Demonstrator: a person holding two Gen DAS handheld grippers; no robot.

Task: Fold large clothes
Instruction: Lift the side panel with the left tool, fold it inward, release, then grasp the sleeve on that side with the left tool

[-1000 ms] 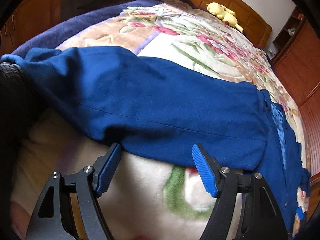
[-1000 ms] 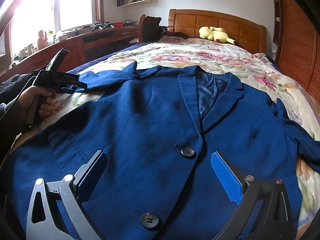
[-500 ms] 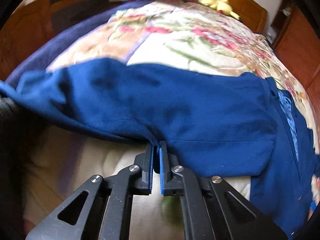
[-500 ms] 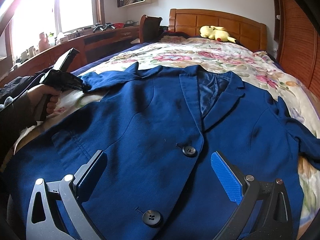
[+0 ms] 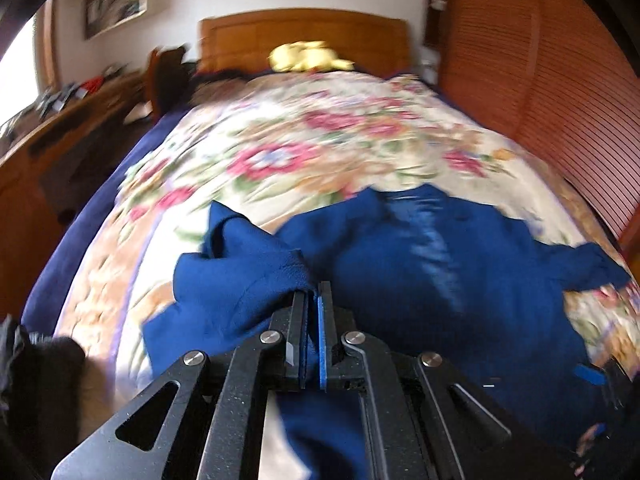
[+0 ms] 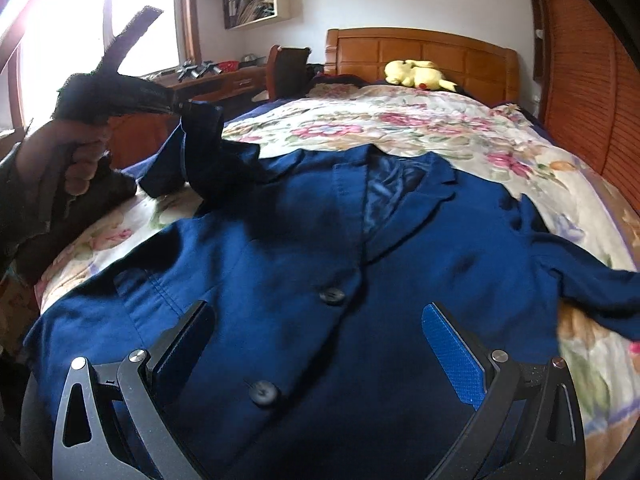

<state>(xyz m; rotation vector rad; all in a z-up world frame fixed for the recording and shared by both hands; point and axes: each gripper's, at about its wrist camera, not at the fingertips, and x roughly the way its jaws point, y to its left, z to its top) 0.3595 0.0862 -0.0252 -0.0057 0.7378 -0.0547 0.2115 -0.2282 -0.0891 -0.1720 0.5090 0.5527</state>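
A dark blue blazer (image 6: pixel 320 264) lies face up on the floral bedspread (image 6: pixel 400 120), buttoned, collar toward the headboard. My left gripper (image 5: pixel 314 292) is shut on the blazer's left sleeve (image 5: pixel 240 280) and holds it lifted above the bed; in the right wrist view it shows at upper left (image 6: pixel 176 106) with the sleeve (image 6: pixel 200 148) hanging from it. My right gripper (image 6: pixel 320 320) is open and empty, low over the blazer's front near the two buttons. The other sleeve (image 6: pixel 592 284) lies spread to the right.
A yellow plush toy (image 6: pixel 416 74) lies by the wooden headboard (image 6: pixel 420 52). A wooden desk (image 6: pixel 208 80) with clutter and a chair stand left of the bed. A slatted wooden wall (image 6: pixel 580 80) runs along the right side.
My left gripper shut on the sleeve's edge, then lifted it up and swung it toward the blazer's body. The right gripper stayed open in place.
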